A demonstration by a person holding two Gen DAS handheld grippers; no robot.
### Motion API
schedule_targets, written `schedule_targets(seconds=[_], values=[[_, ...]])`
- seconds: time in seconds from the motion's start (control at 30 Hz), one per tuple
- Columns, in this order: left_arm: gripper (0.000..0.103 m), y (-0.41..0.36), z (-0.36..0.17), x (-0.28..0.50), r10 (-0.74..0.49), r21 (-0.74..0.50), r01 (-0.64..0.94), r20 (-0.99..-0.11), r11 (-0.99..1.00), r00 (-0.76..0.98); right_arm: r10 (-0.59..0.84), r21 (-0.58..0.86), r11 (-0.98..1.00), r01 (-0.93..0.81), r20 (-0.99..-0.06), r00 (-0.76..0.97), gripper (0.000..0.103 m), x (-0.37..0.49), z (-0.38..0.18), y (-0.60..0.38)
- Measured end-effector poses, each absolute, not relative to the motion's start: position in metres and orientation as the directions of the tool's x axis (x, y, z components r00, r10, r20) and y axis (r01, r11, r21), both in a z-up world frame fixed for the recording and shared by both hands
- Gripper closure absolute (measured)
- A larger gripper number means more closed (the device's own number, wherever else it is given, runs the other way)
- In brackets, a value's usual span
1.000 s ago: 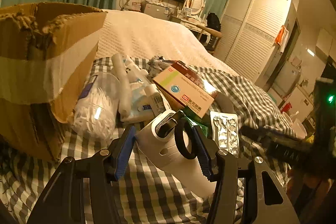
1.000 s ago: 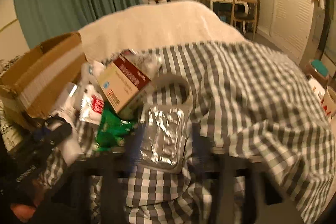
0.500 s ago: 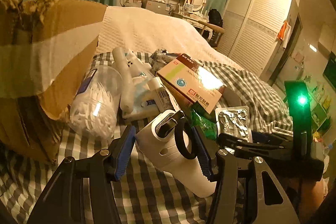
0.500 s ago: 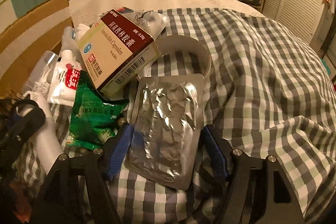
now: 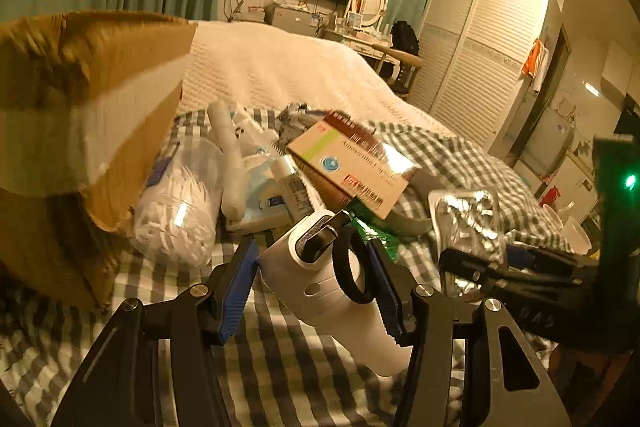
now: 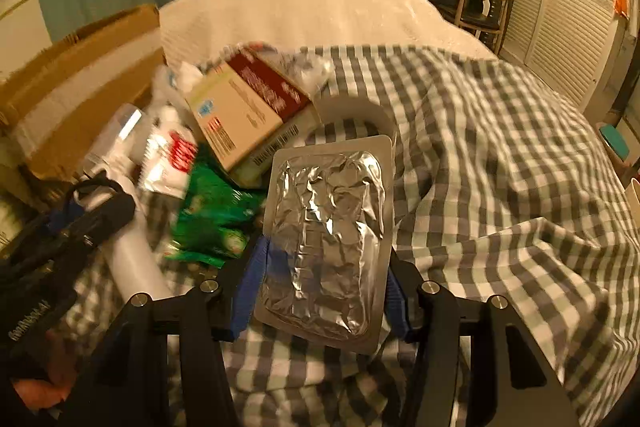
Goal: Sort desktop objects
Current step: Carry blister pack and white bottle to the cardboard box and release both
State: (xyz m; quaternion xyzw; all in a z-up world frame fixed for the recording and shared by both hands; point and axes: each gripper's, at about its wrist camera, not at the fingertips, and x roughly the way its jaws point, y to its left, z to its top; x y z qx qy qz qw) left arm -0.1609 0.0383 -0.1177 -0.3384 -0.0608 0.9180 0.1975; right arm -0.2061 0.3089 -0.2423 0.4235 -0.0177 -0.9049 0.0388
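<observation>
Right wrist view: the right hand-held gripper [image 6: 322, 291] is clamped on the foil pill sheet [image 6: 326, 239] by its side edges – light, thin, easily bent, so best pinched near its stiffer rim – above the checked bedcover [image 6: 500, 155].

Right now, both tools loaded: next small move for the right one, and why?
Probably carry the blister pack left toward the cardboard box. The right tool is clamped on its edges and it looks lifted off the checked cloth; the left tool holds the white bottle, so mind its path.
</observation>
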Motion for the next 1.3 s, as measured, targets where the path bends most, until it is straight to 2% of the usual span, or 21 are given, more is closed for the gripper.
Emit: schedule_targets(seconds=[0.3, 0.57, 0.73, 0.97, 1.13, 1.2, 1.23, 1.27, 1.3], values=[[0.046, 0.012, -0.029, -0.139, 0.39, -0.262, -0.293, -0.517, -0.919, -0.762, -0.205, 0.136, -0.979, 0.154, -0.635, -0.745, 0.05, -0.171, -0.148, 0.274], [0.046, -0.044, 0.039, -0.141, 0.306, -0.2, -0.239, -0.459, -0.95, -0.834, -0.278, 0.137, -0.96, 0.246, -0.593, -0.755, 0.05, -0.174, -0.092, 0.225], [0.046, -0.08, 0.054, -0.165, 0.225, -0.158, -0.169, -0.466, -0.973, -0.856, -0.349, 0.157, -0.934, 0.32, -0.59, -0.728, 0.05, -0.194, -0.075, 0.187], [0.046, -0.124, 0.039, -0.207, 0.112, -0.114, -0.061, -0.524, -0.992, -0.844, -0.421, 0.184, -0.899, 0.398, -0.619, -0.663, 0.05, -0.246, -0.085, 0.133], [0.046, -0.146, 0.024, -0.223, 0.127, -0.142, -0.055, -0.568, -0.988, -0.813, -0.45, 0.223, -0.885, 0.408, -0.63, -0.632, 0.049, -0.276, -0.099, 0.108], [0.042, -0.151, 0.023, -0.226, 0.133, -0.149, -0.056, -0.581, -0.987, -0.803, -0.453, 0.236, -0.885, 0.401, -0.635, -0.626, 0.044, -0.282, -0.102, 0.103], [0.031, -0.152, 0.024, -0.226, 0.124, -0.139, -0.052, -0.58, -0.989, -0.805, -0.458, 0.249, -0.884, 0.396, -0.634, -0.623, 0.036, -0.285, -0.102, 0.102], [0.017, -0.152, 0.026, -0.225, 0.109, -0.121, -0.047, -0.58, -0.992, -0.807, -0.459, 0.254, -0.884, 0.392, -0.631, -0.625, 0.033, -0.286, -0.101, 0.103], [0.013, -0.151, 0.029, -0.221, 0.097, -0.108, -0.042, -0.576, -0.993, -0.812, -0.453, 0.249, -0.887, 0.388, -0.63, -0.631, 0.033, -0.285, -0.098, 0.104]])
